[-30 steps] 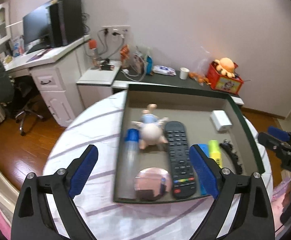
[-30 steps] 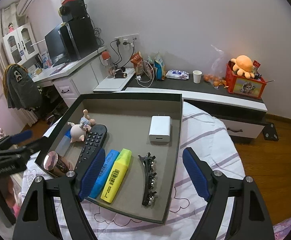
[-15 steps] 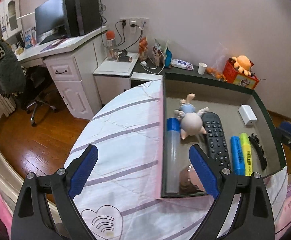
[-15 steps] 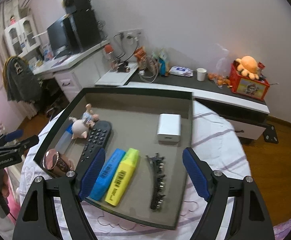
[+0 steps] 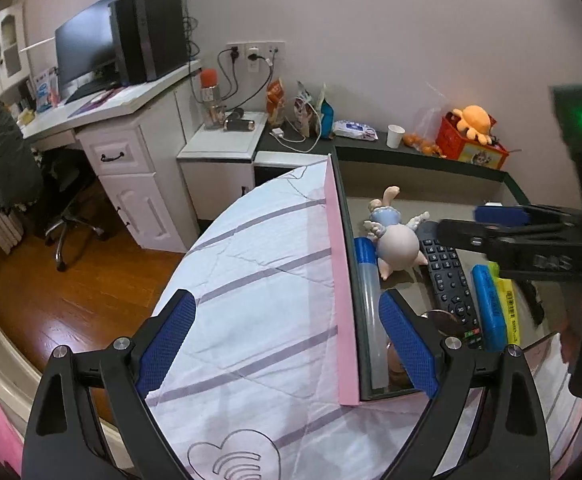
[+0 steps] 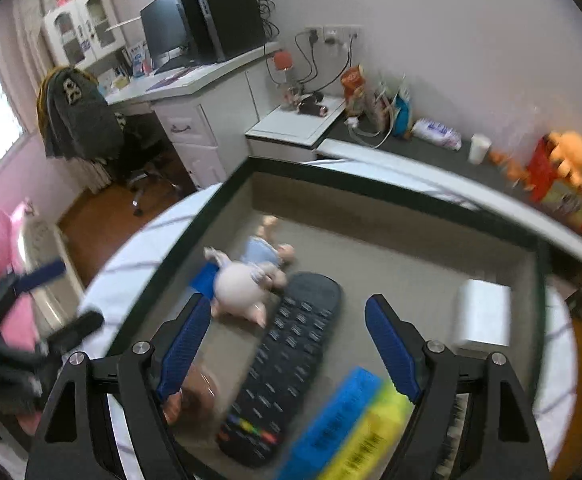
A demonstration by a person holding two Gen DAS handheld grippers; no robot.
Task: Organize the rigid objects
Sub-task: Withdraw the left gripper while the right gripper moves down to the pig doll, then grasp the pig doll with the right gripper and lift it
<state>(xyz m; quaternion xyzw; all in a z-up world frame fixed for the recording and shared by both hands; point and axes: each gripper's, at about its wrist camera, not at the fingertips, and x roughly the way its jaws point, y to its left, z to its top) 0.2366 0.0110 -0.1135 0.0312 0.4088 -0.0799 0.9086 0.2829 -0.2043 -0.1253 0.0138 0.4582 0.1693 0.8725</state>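
Note:
A dark-rimmed tray [image 6: 391, 184] on the round table holds a pig doll [image 6: 239, 284], a black remote [image 6: 291, 360], a blue highlighter [image 6: 339, 416], a yellow highlighter [image 6: 367, 444], a white charger block [image 6: 481, 316], a clear tube with a blue cap [image 5: 369, 304], a round copper tin [image 5: 441, 320] and a black hair clip [image 5: 533, 304]. My right gripper [image 6: 287, 344] is open and empty, low over the remote. My left gripper [image 5: 287, 344] is open and empty over the tray's left wall [image 5: 341, 280] and the striped cloth [image 5: 259, 300]. The right gripper [image 5: 503, 220] also shows in the left wrist view.
A white desk [image 5: 131, 128] with a monitor, an office chair [image 5: 67, 208] and wood floor lie left of the table. A low dark shelf [image 5: 411, 148] behind the tray carries a paper cup, snacks and a red toy box [image 5: 471, 144].
My left gripper has swung left, off the tray's middle to its left wall. My right gripper has moved left and down toward the remote and doll; its view is blurred by motion.

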